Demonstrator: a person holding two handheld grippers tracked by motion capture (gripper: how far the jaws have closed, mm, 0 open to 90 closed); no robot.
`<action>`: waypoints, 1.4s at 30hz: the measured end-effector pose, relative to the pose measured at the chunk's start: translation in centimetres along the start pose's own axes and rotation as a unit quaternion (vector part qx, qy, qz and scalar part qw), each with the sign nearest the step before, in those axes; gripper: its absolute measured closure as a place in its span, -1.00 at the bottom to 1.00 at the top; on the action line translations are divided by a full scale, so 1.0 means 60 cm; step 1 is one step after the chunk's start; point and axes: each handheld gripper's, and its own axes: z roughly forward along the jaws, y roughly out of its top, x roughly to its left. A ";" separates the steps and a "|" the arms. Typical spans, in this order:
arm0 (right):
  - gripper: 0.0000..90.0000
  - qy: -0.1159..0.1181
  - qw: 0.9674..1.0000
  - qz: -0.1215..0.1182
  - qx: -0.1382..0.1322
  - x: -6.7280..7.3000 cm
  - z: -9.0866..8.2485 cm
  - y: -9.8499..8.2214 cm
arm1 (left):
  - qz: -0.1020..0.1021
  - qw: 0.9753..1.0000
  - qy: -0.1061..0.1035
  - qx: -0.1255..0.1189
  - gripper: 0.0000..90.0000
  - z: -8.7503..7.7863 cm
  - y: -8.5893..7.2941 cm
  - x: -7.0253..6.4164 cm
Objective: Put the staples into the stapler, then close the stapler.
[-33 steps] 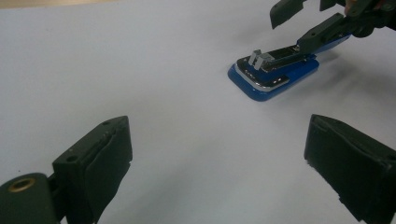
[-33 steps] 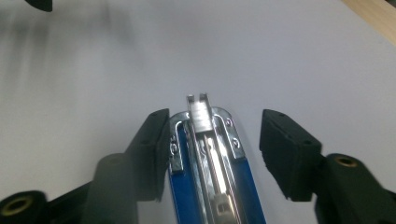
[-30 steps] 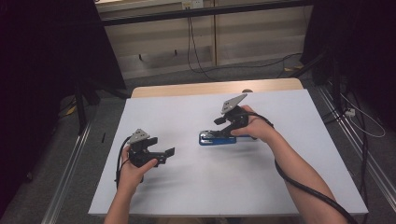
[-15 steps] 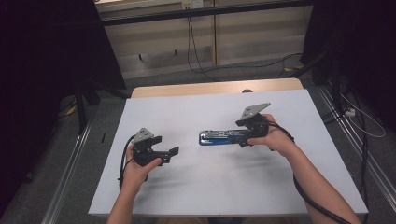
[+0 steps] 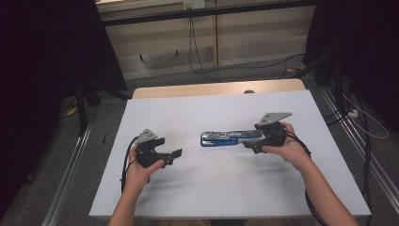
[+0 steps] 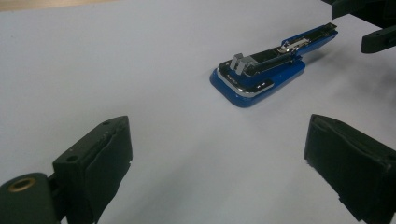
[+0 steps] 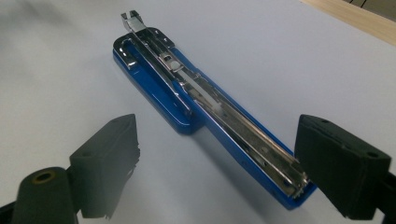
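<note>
Blue stapler lies flat on the white desk, roughly mid-desk, long axis running left-right in the high view. It's swung open: blue base at one end, metal staple channel facing up, blue top arm stretched out flat to the other end.

Right tool: jaws have just been opening and now stand wide. In the right gripper view the far end of the stapler's arm sits between the two black pads, close to the right-hand pad, but nothing presses on it; whether that pad touches the stapler end I can't tell. Right hand holds the tool at the stapler's right end, pointing left along it.

Left tool: jaws wide open, nothing between them, bare desk in the gap. Left hand holds it at the left side of the desk, aimed toward the stapler, well apart from it. In the left gripper view the stapler lies ahead beyond the pads, base end nearest, with the right tool's black jaw tips at the top right corner.

Both cables trail off the tools toward the near desk edge.
</note>
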 end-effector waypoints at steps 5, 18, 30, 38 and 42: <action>-0.71 -0.011 0.999 0.030 -0.027 -0.003 -0.018 -0.010 | 0.002 1.000 -0.005 -0.002 -0.83 0.004 0.001 -0.002; -0.68 -0.074 0.996 0.045 -0.028 0.001 -0.037 -0.039 | 0.002 1.000 -0.010 -0.002 -0.79 0.020 0.003 -0.008; -0.19 -0.118 0.989 0.078 -0.045 -0.002 -0.060 -0.055 | 0.010 1.000 -0.021 -0.009 -0.43 0.034 0.008 -0.024; 0.50 -0.129 0.987 0.091 -0.025 -0.007 -0.044 -0.061 | 0.008 1.000 -0.025 -0.018 0.13 0.048 0.018 -0.027; 0.86 -0.132 0.987 0.091 -0.030 -0.009 -0.043 -0.059 | 0.021 0.999 -0.031 -0.015 0.51 0.061 0.026 -0.044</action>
